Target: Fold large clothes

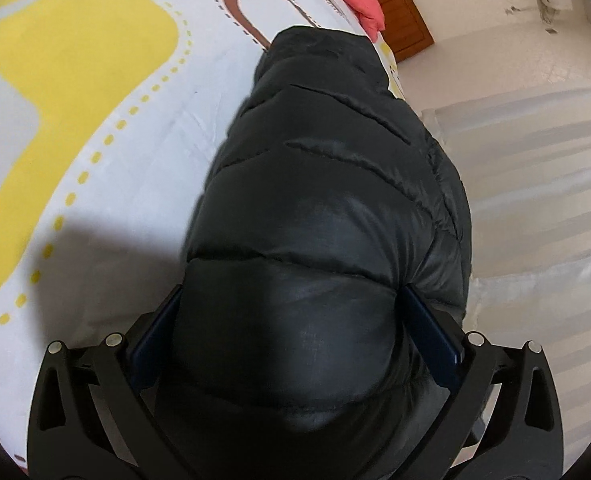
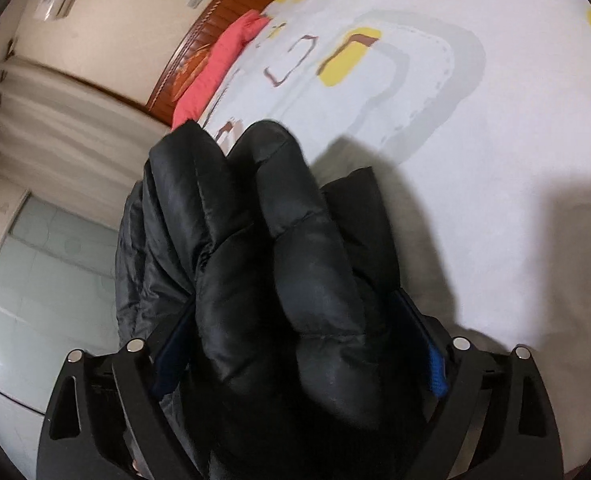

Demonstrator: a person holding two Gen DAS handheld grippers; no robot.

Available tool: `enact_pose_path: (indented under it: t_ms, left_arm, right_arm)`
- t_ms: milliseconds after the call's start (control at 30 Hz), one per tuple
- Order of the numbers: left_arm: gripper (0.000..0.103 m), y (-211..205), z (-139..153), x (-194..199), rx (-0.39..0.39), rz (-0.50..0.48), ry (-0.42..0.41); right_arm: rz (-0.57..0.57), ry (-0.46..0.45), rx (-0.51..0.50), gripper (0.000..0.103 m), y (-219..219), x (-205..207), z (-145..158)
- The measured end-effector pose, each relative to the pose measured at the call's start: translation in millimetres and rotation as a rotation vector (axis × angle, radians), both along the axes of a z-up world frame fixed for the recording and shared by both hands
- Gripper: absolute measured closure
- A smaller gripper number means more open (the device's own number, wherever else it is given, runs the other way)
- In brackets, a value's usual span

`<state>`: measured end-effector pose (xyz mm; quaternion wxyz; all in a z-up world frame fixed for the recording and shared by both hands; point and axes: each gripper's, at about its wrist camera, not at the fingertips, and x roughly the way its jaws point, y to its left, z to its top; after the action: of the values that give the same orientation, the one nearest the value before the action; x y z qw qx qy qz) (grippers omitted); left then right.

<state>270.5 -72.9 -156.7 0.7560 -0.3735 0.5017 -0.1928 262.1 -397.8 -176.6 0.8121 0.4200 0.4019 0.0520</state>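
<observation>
Both tongs stood wide apart, left tongs (image 1: 291, 316) and right tongs (image 2: 295, 320) each straddling the black puffer jacket (image 1: 335, 168) on the bed (image 1: 95, 128).

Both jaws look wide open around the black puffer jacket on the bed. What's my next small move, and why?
Probably draw both grippers straight back off the black puffer jacket. The left gripper and right gripper stand wide with padding bulging between them, and the jacket appears bunched at the edge of the bedsheet.
</observation>
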Motion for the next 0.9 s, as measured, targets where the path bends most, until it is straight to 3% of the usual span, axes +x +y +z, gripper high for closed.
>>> enact_pose_path:
  t_ms: [167, 367, 667, 900]
  left_arm:
    - [0.008, -5, 3, -2, 0.03, -0.003, -0.021]
    - [0.018, -12, 14, -12, 0.078, -0.016, -0.067]
    - [0.025, 1, 28, -4, 0.093, -0.019, -0.1]
    - [0.026, 45, 54, -7, 0.112, 0.031, -0.142]
  right_arm:
    - [0.029, -0.03, 0.03, 0.042, 3, -4, -4]
    - [0.02, -0.071, 0.03, 0.055, 7, -23, 0]
    - [0.011, -0.129, 0.013, 0.061, 29, -36, 19]
    - [0.065, -0.17, 0.052, 0.062, 65, -21, 34]
